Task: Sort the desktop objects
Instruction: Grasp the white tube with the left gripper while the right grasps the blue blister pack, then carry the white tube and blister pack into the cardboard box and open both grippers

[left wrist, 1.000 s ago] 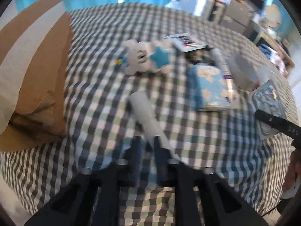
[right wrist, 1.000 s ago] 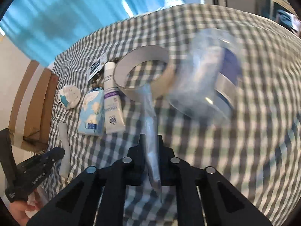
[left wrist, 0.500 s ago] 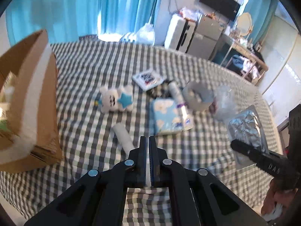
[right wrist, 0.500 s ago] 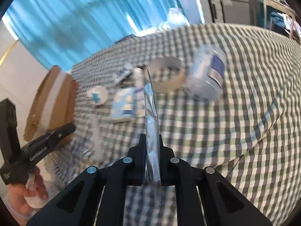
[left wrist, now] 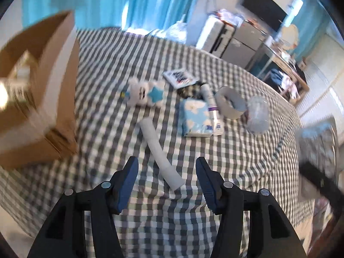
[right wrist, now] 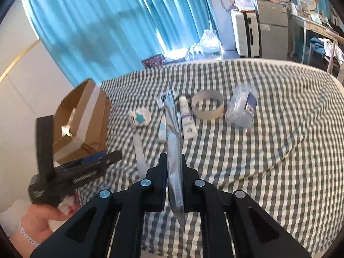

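Note:
My left gripper (left wrist: 165, 162) hovers above the checked cloth with its jaws opening. A white tube (left wrist: 160, 150) lies flat on the cloth below them, its near end between the fingers in the picture, and neither pad touches it. My right gripper (right wrist: 174, 157) is shut on a silver foil pouch (right wrist: 172, 124), held edge-on and lifted off the table. In the right wrist view the left gripper (right wrist: 107, 159) shows at the left, in a person's hand (right wrist: 43, 219). An open cardboard box (left wrist: 43, 86) stands at the table's left side.
On the cloth lie a white plush toy with a blue star (left wrist: 146, 92), a blue tissue pack (left wrist: 196, 118), a cream tube (left wrist: 211, 107), a tape roll (left wrist: 230, 105), a clear plastic container (left wrist: 257, 114) and a printed packet (left wrist: 178, 77). The table edge is near both grippers.
The left gripper's jaws went from shut to wide apart, and it rose from the white tube. The right gripper lifted the foil pouch higher and drew back from the table.

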`<state>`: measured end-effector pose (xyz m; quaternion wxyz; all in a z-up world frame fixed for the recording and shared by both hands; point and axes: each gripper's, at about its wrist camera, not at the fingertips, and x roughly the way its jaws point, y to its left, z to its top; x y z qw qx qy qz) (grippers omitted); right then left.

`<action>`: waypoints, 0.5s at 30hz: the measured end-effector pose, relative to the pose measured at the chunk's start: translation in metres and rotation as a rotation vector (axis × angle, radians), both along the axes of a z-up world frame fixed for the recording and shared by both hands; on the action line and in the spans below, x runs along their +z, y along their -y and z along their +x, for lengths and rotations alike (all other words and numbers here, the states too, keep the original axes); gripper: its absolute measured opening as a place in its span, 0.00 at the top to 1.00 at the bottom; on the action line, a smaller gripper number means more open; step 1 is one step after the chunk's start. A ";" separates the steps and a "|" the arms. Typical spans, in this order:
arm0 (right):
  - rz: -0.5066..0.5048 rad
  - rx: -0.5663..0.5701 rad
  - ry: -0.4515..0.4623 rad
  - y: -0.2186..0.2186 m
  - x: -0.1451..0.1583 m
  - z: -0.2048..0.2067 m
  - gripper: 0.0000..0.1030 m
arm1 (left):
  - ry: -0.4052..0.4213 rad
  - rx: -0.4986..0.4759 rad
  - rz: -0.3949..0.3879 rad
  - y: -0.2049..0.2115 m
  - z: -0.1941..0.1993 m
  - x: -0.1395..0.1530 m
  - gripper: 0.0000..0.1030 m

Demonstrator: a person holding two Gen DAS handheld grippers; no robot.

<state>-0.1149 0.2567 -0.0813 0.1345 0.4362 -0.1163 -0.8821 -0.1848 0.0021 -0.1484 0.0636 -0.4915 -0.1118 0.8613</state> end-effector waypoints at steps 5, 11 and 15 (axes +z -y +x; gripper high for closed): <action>0.003 -0.003 0.046 0.000 -0.026 -0.013 0.92 | 0.067 0.012 -0.007 -0.009 -0.017 -0.040 0.44; -0.036 -0.006 0.099 -0.012 -0.056 -0.036 0.91 | 0.107 0.035 -0.028 -0.011 -0.037 -0.075 0.64; -0.026 -0.001 0.128 -0.011 -0.063 -0.045 0.92 | 0.068 -0.013 -0.018 -0.011 -0.036 -0.069 0.94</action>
